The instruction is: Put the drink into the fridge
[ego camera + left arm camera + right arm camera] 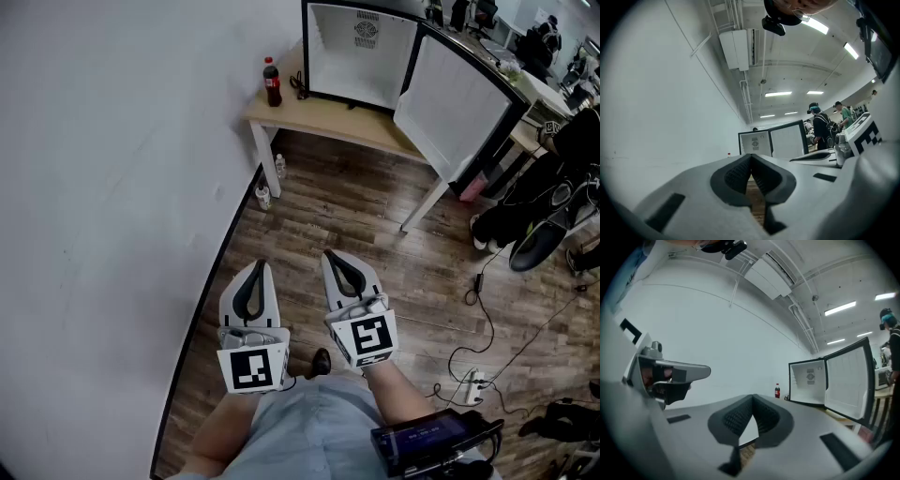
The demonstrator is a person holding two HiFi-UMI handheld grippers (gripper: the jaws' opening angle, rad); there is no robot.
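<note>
My left tool (pixel 257 266), right tool (pixel 334 255): both closed, empty.
Cola bottle (pixel 272 82) at bench (pixel 319 120) corner: a glancing grab could topple it.

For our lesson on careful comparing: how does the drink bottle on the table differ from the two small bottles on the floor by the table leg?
The drink bottle is dark with a red cap and label, while the floor bottles look clear and pale. The drink bottle stands on the table, left of the open fridge. The floor bottles stand lower, on the wooden floor near the wall. All seem upright, and none is in the fridge.
</note>
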